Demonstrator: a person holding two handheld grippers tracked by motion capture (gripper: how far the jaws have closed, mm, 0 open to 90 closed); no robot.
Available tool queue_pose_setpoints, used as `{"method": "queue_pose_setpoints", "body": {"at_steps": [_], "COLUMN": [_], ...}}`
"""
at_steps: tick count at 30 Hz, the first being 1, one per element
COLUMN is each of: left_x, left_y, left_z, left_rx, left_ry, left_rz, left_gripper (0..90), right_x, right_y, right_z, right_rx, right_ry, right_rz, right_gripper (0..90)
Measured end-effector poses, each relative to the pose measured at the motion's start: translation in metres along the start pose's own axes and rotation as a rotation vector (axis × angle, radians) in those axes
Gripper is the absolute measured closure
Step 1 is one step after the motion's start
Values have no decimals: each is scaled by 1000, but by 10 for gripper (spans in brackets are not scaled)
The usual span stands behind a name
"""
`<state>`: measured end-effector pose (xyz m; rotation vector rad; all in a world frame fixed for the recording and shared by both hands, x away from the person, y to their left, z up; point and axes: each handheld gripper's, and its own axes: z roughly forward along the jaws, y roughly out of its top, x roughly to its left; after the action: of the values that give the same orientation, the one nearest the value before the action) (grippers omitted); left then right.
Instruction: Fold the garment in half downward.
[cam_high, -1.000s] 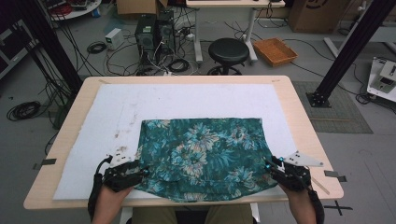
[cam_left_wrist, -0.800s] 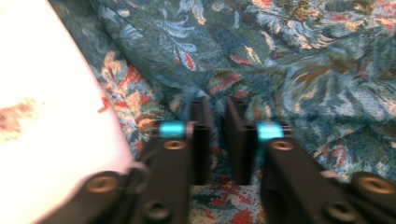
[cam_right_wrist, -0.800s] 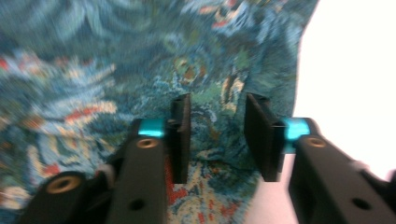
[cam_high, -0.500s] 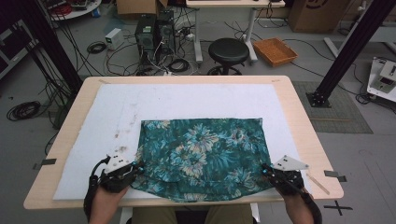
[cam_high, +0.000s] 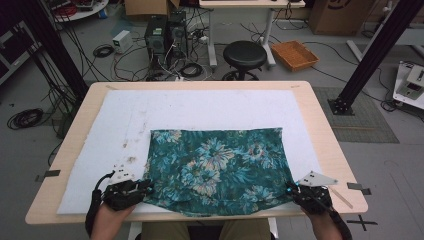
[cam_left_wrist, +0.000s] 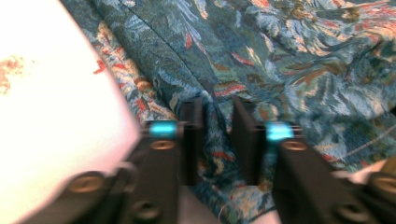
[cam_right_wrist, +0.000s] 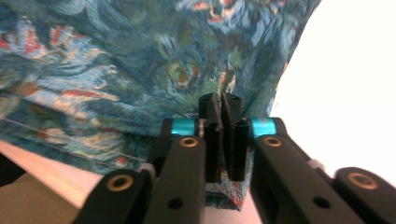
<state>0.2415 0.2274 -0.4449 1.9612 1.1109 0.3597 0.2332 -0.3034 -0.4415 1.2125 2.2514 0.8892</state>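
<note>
No readable text, labels, brands or numbers in any view. The brown cardboard boxes (cam_high: 334, 14) at the top of the high view are too small and blurred to read; the teal floral fabric (cam_high: 217, 167) carries pattern only, no lettering.

Cloth (cam_high: 216, 167): dark teal w/ pale blue-cream flower print, small red-orange flecks. Mat (cam_high: 200, 112) under it white w/ a few brown stains; table (cam_high: 320, 130) light wood. Grippers black w/ cyan bands at jaws.

One floral cloth (cam_high: 217, 167), one white mat (cam_high: 200, 110), two tools, one table (cam_high: 325, 145).
</note>
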Motion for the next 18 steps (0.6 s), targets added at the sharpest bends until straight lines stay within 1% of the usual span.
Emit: {"method": "queue_pose_setpoints", "body": {"at_steps": [1, 2, 3, 4, 5, 6, 7, 8, 9, 10, 11, 12, 14, 15, 16, 17, 18], "left_x": [0, 1, 3, 6, 9, 12, 16, 19, 24, 29, 34, 39, 49, 53, 57, 61, 63], "left_y": [2, 3, 5, 7, 9, 12, 15, 18, 21, 26, 30, 35, 45, 49, 53, 56, 58], "left_z": [-2, -4, -6, -8, -9, -9, -9, -7, -6, -3, 1, 6, 18, 24, 31, 37, 43], "left_rx": [-22, -39, -77, -98, -116, -128, -134, -142, -143, -149, -155, -154, -150, -143, -143, -133, -122], "left_ry": [17, 33, 62, 76, 85, 97, 106, 110, 114, 118, 115, 108, 101, 105, 103, 108, 130], "left_rz": [-4, -8, -25, -34, -41, -43, -51, -51, -54, -72, -90, -105, -141, -154, -177, -190, -187], "left_gripper": [594, 543, 486, 459, 436, 436, 414, 414, 411, 396, 372, 372, 368, 352, 352, 352, 352], "right_x": [-2, -3, -5, -8, -13, -13, -20, -20, -24, -28, -38, -38, -48, -57, -57, -64, -64], "right_y": [0, 2, 3, 4, 8, 8, 13, 13, 16, 18, 25, 25, 34, 45, 45, 57, 57], "right_z": [-1, -3, -6, -11, -15, -15, -14, -14, -11, -7, 3, 3, 14, 26, 26, 39, 39], "right_rx": [-10, -36, -65, -109, -167, -167, -173, -173, -178, -181, -179, -179, -177, -170, -170, -149, -149], "right_ry": [1, 3, 1, -3, -23, -23, -39, -39, -47, -56, -63, -63, -56, -59, -59, -57, -57], "right_rz": [14, 38, 54, 73, 95, 95, 113, 113, 120, 128, 160, 160, 205, 230, 230, 254, 254], "right_gripper": [702, 620, 574, 519, 424, 424, 396, 396, 384, 379, 365, 353, 345, 332, 332, 330, 330]}}
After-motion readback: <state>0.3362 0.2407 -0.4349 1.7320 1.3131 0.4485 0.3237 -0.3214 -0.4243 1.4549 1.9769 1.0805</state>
